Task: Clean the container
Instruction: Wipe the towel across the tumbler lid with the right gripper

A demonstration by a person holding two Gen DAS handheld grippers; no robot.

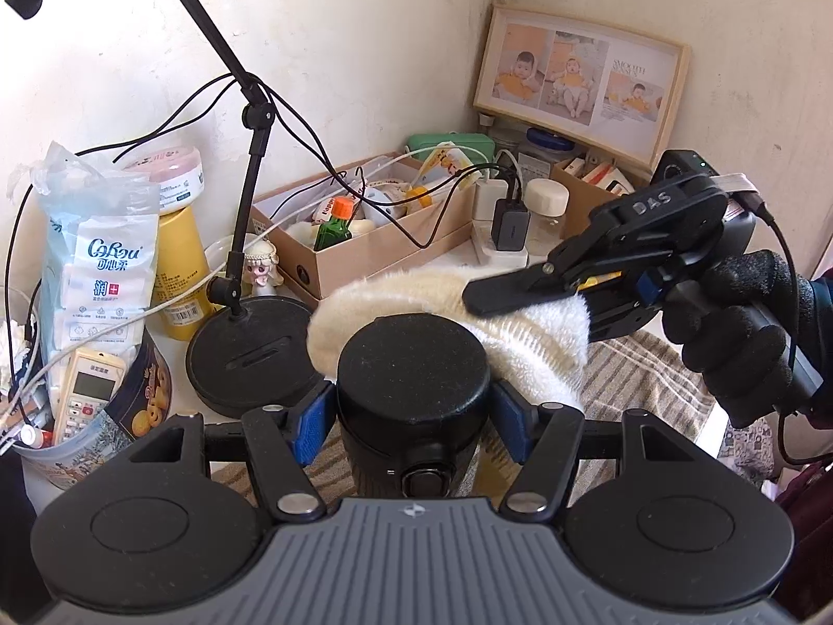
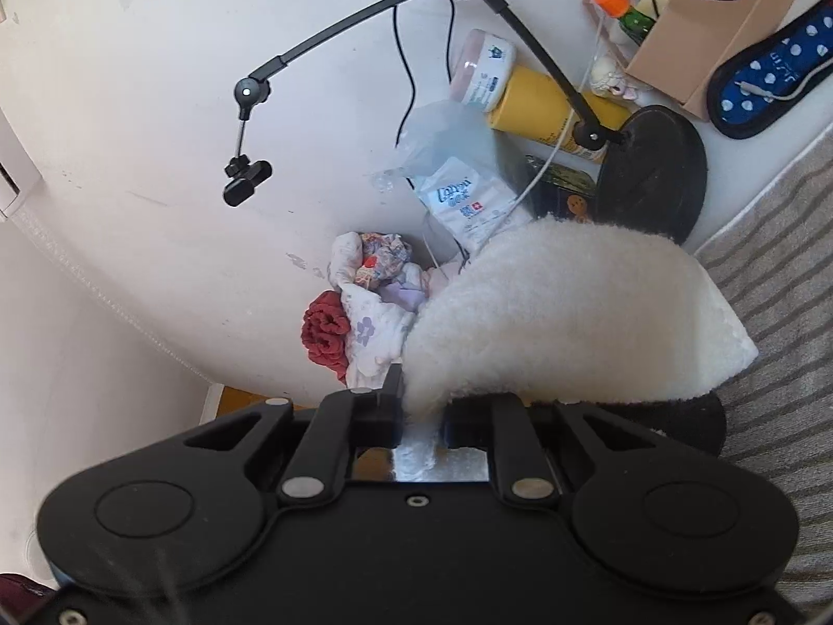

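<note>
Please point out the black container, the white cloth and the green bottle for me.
container (image 1: 414, 359): left wrist view, on its flat black lid.
cloth (image 2: 567, 307): right wrist view, on the middle of its fluffy face.
bottle (image 1: 333, 232): left wrist view, on its green body below the orange cap.

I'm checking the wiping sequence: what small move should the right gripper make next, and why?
Probably lower the cloth onto the flask lid and wipe. The right gripper holds the cloth just behind and above the lid, while the left gripper clamps the flask steady.

The fluffy cloth (image 2: 572, 312) hides the right tongs' (image 2: 416, 416) tips
</note>
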